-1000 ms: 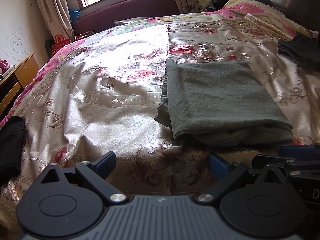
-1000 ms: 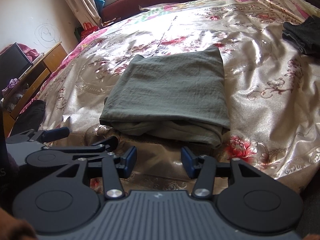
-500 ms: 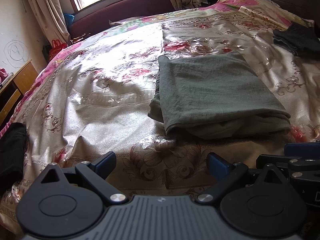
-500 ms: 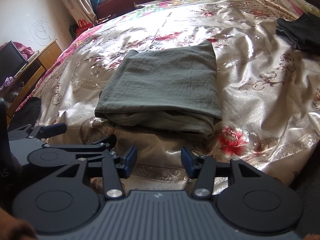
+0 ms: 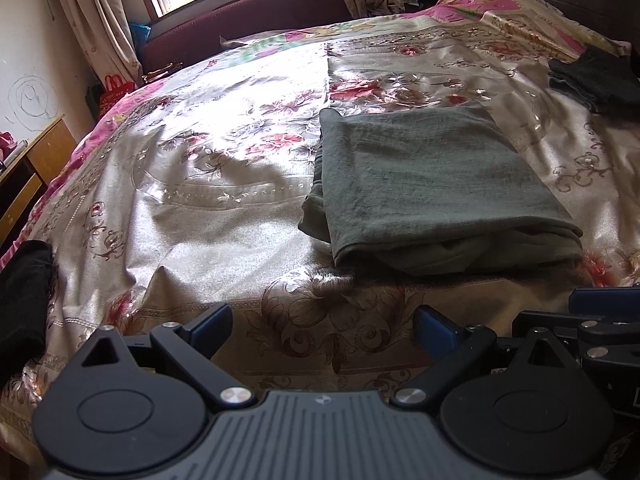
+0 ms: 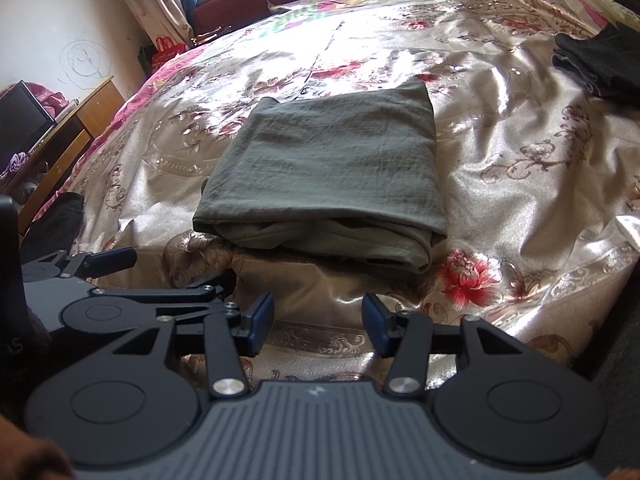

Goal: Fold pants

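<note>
Floral bedspread [image 5: 208, 208], folded green pants [image 5: 432, 184], dark clothes [image 5: 596, 80] beyond, left tongs [image 5: 322, 326] and right tongs [image 6: 318, 322] spread, empty

The grey-green pants [image 5: 436, 184] [image 6: 332, 176] lie folded into a thick rectangle on the floral bedspread, right of centre in the left view, at the centre in the right view. Looser layers show under the near edge.
</note>
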A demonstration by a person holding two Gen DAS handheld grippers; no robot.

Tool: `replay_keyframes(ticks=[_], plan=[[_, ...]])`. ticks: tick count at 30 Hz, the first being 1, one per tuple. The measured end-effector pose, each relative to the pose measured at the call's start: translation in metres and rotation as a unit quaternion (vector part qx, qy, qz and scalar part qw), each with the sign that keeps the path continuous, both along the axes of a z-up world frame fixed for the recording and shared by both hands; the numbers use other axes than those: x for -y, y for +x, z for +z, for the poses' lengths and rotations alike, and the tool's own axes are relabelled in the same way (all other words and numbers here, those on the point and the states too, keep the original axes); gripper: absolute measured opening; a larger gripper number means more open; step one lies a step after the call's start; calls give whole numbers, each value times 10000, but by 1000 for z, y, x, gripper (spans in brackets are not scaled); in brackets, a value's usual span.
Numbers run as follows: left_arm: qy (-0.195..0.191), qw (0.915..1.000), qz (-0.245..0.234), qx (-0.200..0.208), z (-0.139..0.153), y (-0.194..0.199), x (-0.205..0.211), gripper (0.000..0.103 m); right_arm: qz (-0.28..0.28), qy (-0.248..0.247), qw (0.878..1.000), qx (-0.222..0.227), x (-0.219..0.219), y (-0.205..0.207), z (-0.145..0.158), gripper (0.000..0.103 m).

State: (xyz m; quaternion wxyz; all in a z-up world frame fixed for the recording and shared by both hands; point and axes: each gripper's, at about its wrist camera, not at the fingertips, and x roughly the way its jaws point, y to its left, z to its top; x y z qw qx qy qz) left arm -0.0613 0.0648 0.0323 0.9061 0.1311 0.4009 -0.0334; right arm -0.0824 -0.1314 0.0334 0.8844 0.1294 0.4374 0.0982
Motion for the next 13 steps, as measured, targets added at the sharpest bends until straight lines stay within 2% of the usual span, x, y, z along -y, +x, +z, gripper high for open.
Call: replay_keyframes(ticks=[13], plan=[[-15,9999,116,-91,-5,6,-3,103,13,87,9999,-52,0,4,-4,51]])
